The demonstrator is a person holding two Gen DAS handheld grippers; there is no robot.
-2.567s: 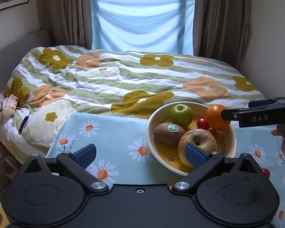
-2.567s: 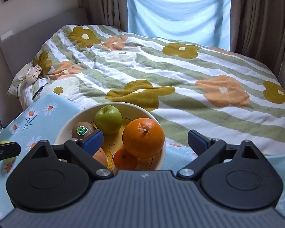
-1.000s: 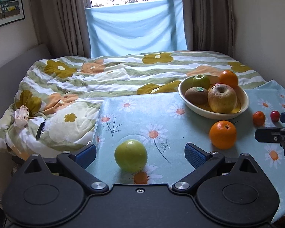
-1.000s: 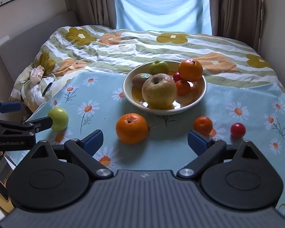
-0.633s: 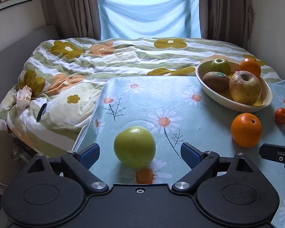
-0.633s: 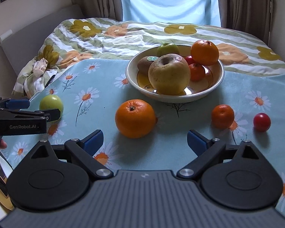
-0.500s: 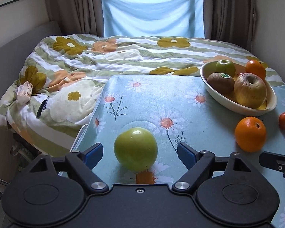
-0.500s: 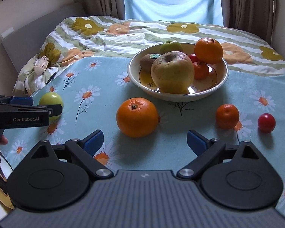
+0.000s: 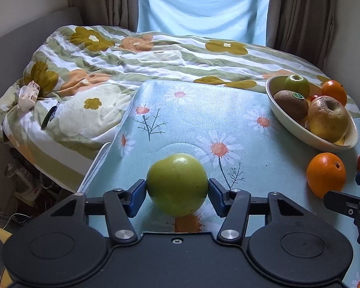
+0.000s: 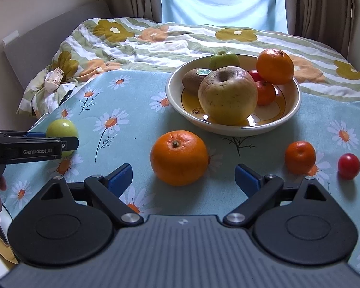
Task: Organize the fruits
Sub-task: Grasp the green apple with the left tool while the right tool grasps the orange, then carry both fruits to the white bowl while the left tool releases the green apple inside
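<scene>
My left gripper [image 9: 177,193] is shut on a green apple [image 9: 177,184] that rests on the daisy tablecloth; it also shows in the right wrist view [image 10: 62,130]. My right gripper [image 10: 183,178] is open, with a large orange [image 10: 179,157] just ahead between its fingers, untouched. A cream bowl [image 10: 292,110] holds a big yellow apple [image 10: 228,95], a kiwi [image 10: 194,78], a green apple, an orange and small red fruits. A small mandarin [image 10: 300,157] and a red cherry tomato [image 10: 348,166] lie on the cloth at the right.
The table's left edge [image 9: 103,153] drops off beside a bed with a floral duvet [image 9: 156,55]. A wall and curtains stand behind. The right gripper's tip shows in the left wrist view [image 9: 348,204] near the orange [image 9: 325,174].
My left gripper moved in around the green apple and closed on it. My right gripper came closer to the large orange and stayed open.
</scene>
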